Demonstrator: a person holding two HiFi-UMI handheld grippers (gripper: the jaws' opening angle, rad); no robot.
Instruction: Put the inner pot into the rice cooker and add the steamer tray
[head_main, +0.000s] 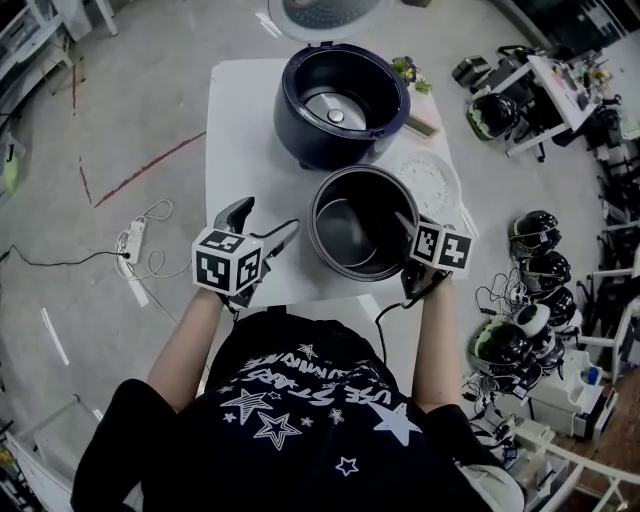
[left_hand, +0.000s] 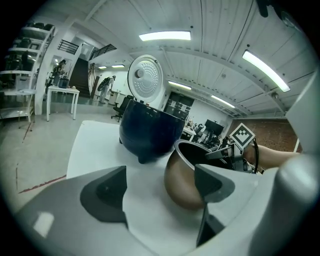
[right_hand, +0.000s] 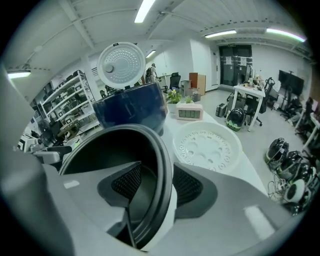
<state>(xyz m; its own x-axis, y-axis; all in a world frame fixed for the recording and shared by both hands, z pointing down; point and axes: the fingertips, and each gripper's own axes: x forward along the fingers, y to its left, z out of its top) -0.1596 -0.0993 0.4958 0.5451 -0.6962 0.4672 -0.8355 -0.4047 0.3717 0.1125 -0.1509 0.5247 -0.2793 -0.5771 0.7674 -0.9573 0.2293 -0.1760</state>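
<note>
The inner pot (head_main: 350, 232) is caught at its rim by my right gripper (head_main: 405, 232). In the right gripper view one jaw reaches down inside the dark wall and the other sits against the outside, so the right gripper (right_hand: 152, 185) is clamped on the rim of the inner pot (right_hand: 159, 165). The pot stands open side up. I cannot tell whether its base rests on the white table (head_main: 240, 120) or hangs just clear of it. Straight ahead of these jaws, just past the pot's far rim, is the dark blue rice cooker (right_hand: 132, 112), with its round perforated lid (right_hand: 121, 65) standing open above it. To the right of the jaws and a little ahead, the white steamer tray (right_hand: 207, 147) lies flat on the table, just beside the pot. Farther on is a small clock (right_hand: 190, 111) with a potted plant (right_hand: 175, 95) near it. My left gripper (head_main: 262, 222) is loose, with its jaws spread wide and only bare tabletop between them. In the left gripper view, the left gripper (left_hand: 160, 185) has the inner pot (left_hand: 182, 185) ahead and off to the right, by its right jaw and apart from it. The rice cooker (left_hand: 150, 132) stands beyond, ahead of the jaws, with the lid (left_hand: 145, 77) raised over it.
</note>
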